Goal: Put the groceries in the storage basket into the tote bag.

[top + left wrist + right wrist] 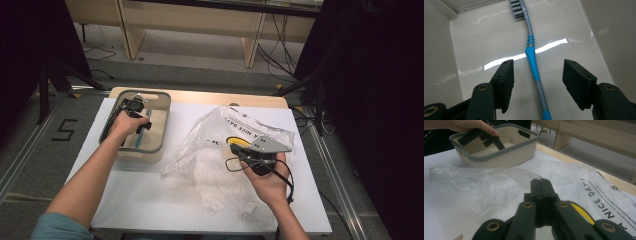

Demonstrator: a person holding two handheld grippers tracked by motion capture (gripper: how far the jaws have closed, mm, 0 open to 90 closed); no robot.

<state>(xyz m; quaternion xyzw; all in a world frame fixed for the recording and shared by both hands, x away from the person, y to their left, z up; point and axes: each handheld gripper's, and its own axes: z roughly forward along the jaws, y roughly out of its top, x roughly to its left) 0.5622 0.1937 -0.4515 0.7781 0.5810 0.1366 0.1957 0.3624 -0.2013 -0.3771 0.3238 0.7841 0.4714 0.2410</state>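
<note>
Toothbrush (532,58) between parted left gripper (537,82) jaws, untouched; right gripper (540,188) seemingly pinching bag (499,187).

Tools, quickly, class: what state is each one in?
Left tool: open, jaws either side of blue-grey plastic toothbrush, not touching.
Right tool: closed on clear plastic bag.

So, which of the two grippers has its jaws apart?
The left gripper, inside the beige bin, has its jaws apart on either side of the blue toothbrush. The right gripper, over the plastic bag, is shut.
</note>
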